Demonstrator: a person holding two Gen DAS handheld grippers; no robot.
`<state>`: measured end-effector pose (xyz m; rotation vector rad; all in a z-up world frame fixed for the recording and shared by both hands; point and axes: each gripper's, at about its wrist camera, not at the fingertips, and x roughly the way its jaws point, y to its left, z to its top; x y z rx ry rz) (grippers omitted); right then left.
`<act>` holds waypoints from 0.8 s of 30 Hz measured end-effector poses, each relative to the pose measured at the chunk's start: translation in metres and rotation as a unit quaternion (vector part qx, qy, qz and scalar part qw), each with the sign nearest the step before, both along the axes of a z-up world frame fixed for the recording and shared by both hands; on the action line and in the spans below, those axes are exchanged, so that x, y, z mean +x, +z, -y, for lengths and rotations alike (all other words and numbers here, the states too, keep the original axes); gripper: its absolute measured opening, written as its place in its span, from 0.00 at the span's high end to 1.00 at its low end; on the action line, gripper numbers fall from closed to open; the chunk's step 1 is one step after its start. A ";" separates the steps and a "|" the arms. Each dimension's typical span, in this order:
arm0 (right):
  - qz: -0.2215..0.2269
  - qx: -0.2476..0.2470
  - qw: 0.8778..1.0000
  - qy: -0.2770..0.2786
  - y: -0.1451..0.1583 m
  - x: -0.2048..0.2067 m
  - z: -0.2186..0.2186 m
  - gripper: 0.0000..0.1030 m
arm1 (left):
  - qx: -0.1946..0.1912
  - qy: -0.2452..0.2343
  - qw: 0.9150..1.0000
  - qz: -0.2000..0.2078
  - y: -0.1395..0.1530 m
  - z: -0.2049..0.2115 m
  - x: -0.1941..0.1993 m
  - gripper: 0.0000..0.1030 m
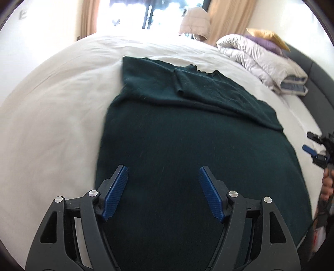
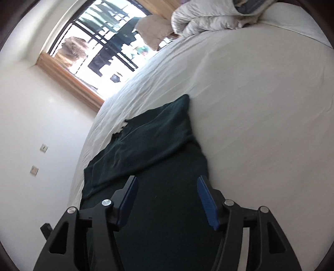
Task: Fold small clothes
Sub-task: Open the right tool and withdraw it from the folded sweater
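A dark green knit top (image 1: 187, 133) lies flat on the white bed sheet (image 1: 52, 116), its sleeves folded across the upper part below the scalloped neckline. My left gripper (image 1: 162, 168) is open and empty, hovering over the lower body of the top. My right gripper (image 2: 167, 179) is open and empty over the same top (image 2: 150, 150), near its edge by the bare sheet. The right gripper also shows at the right edge of the left wrist view (image 1: 313, 143).
A folded silvery quilt (image 1: 269, 60) with purple and gold pillows lies at the far right of the bed, by a dark headboard (image 1: 319, 75). A window with beige curtains (image 1: 229, 18) is behind the bed. White sheet (image 2: 261, 125) extends right of the top.
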<state>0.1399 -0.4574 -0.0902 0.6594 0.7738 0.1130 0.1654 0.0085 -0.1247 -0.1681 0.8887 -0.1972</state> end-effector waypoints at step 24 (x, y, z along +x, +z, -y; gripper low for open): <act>-0.043 -0.300 0.950 0.080 0.012 -0.150 -0.007 0.32 | -0.032 0.001 0.999 -0.004 0.008 -0.082 -0.167 0.29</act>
